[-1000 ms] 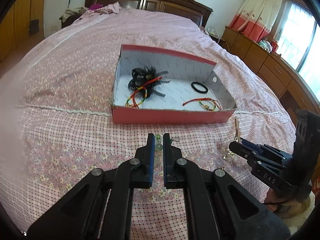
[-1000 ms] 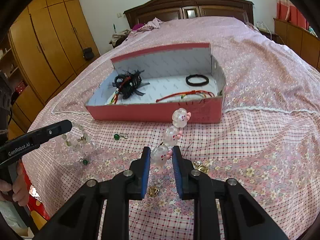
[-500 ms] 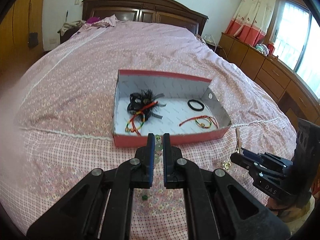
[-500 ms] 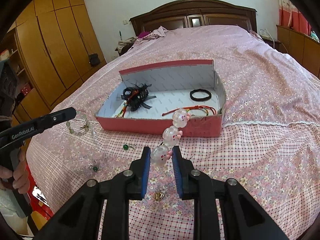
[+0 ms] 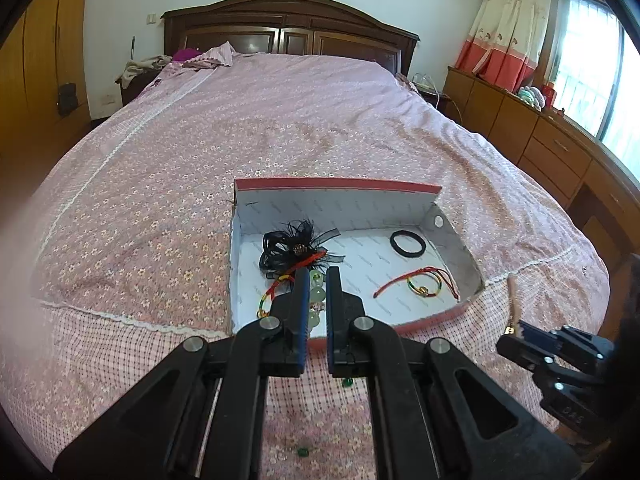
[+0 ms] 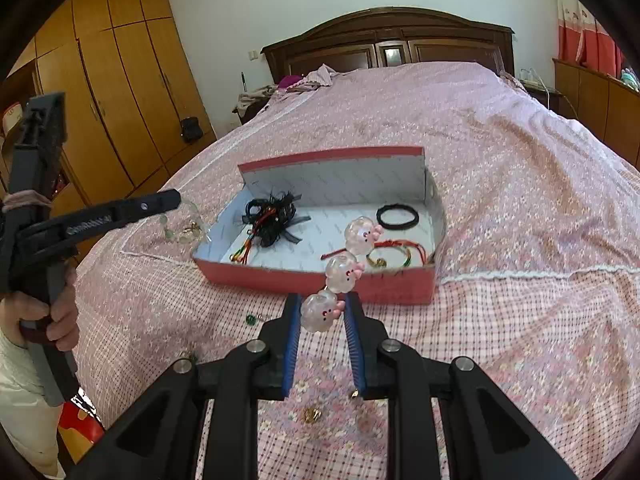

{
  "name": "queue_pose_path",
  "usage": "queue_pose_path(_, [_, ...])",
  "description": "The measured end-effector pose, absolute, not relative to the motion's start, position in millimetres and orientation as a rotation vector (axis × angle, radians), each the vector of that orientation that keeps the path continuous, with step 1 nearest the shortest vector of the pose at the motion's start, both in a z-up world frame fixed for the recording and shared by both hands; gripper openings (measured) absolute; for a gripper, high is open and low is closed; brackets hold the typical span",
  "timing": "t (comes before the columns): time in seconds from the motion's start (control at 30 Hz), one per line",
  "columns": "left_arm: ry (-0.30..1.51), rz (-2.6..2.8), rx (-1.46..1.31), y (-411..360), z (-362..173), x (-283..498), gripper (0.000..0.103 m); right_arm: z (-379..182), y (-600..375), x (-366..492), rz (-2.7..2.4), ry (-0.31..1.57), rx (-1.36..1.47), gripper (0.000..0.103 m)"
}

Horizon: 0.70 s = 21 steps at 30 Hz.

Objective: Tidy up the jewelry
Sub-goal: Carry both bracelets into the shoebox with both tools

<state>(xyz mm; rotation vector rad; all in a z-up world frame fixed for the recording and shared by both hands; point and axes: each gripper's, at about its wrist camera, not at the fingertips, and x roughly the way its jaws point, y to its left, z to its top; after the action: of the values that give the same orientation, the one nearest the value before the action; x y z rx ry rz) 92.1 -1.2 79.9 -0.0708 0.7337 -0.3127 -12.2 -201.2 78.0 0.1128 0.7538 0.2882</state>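
A pink box point(image 5: 400, 322) point(image 6: 304, 278) lies open on the bed. It holds a black feather hair piece point(image 5: 294, 246), a black hair band point(image 5: 408, 243) and red string bracelets point(image 5: 420, 282). My left gripper point(image 5: 317, 280) is shut on a pale green bead bracelet point(image 5: 316, 292) and holds it above the box's near edge; the bracelet hangs from it in the right wrist view point(image 6: 182, 230). My right gripper point(image 6: 320, 304) is shut on a pink pig bead string point(image 6: 344, 266) that sticks up above the bed, in front of the box.
Small green beads point(image 6: 251, 319) point(image 5: 347, 381) and gold trinkets point(image 6: 312, 414) lie on the bedspread in front of the box. A wooden headboard point(image 5: 288, 36) is at the far end, a wardrobe point(image 6: 120, 80) on the left, low cabinets point(image 5: 540, 140) on the right.
Both grippers have risen. My left gripper has carried the green bead bracelet up from the bedspread and forward over the box's near edge. The right gripper still holds the pig beads.
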Motion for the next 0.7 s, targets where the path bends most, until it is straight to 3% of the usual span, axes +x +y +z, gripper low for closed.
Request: queue_pose_path(0.7, [0.88, -0.263, -0.096, -12.6, 23.7, 136.3, 0.0, 91.3, -206.4, 21.8, 0.276, 0.716, 0.097, 0.024])
